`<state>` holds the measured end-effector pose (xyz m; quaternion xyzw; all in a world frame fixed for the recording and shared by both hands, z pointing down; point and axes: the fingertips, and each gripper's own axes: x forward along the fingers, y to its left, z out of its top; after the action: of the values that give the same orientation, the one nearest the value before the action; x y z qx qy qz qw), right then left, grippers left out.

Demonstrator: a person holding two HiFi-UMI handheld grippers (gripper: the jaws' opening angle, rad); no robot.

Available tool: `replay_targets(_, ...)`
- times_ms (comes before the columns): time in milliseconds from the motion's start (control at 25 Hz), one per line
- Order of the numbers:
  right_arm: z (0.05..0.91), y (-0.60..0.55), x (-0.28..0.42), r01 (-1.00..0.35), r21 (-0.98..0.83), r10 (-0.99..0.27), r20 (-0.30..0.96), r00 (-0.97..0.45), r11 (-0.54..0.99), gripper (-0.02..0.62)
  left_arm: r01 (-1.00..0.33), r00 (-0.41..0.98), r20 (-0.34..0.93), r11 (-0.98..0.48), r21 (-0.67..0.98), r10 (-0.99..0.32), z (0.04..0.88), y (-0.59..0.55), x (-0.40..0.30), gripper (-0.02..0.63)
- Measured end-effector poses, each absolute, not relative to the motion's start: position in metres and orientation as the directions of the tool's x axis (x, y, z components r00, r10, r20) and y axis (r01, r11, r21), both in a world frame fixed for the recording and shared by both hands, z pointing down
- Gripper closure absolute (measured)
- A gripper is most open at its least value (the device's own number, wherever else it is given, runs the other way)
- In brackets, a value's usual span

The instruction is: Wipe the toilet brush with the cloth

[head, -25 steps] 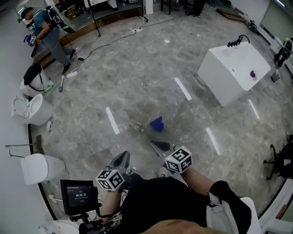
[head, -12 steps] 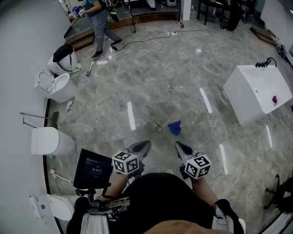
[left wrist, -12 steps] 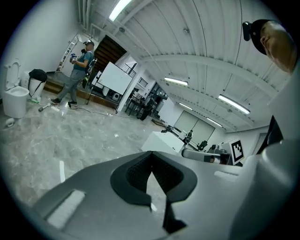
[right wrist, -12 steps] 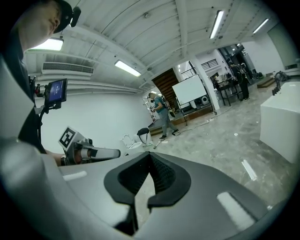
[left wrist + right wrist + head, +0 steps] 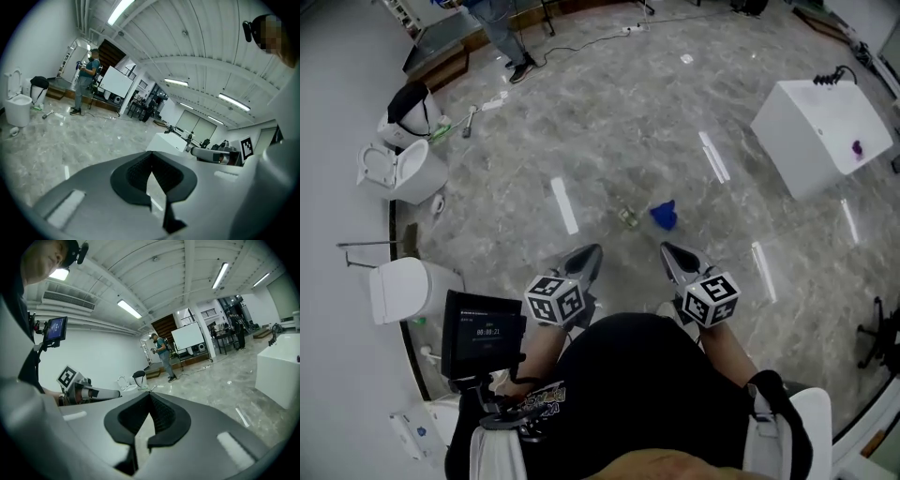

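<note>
Left gripper (image 5: pixel 587 257), right gripper (image 5: pixel 672 255): jaws closed, both empty, carried side by side aimed at blue cloth (image 5: pixel 664 216) ahead, I judge approach. Cloth on open floor (image 5: pixel 609 141), well off the toilets (image 5: pixel 401 174) edge. Small object (image 5: pixel 628 217) just beside it, maybe brush; can't tell.

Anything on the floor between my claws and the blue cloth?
Nothing visible. Bare floor runs from the left claw and right claw to the blue cloth; a small object lies just left of the cloth.
</note>
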<state>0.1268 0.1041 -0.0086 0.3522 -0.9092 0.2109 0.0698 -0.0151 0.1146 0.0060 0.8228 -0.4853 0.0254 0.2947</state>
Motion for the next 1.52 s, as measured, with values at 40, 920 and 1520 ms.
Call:
replay_targets(40, -0.006, 0.107, 0.126, -0.673, -0.328, -0.610, 0.285, -0.739, 0.663, 0.594, -0.820, 0.523, 0.329, -0.360, 0.444, -0.786, 0.007, 0.116, -0.015, 0.591)
replay_targets(920, -0.032, 0.090, 0.114, -0.686, -0.202, -0.636, 0.263, -0.725, 0.699, 0.594, -0.879, 0.467, 0.269, -0.409, 0.244, -0.843, -0.027, 0.089, 0.005, 0.592)
replay_targets(1520, -0.033, 0.089, 0.108, -0.664, -0.213, -0.610, 0.271, -0.745, 0.717, 0.595, -0.904, 0.424, 0.256, -0.388, 0.181, -0.869, -0.035, 0.090, 0.003, 0.591)
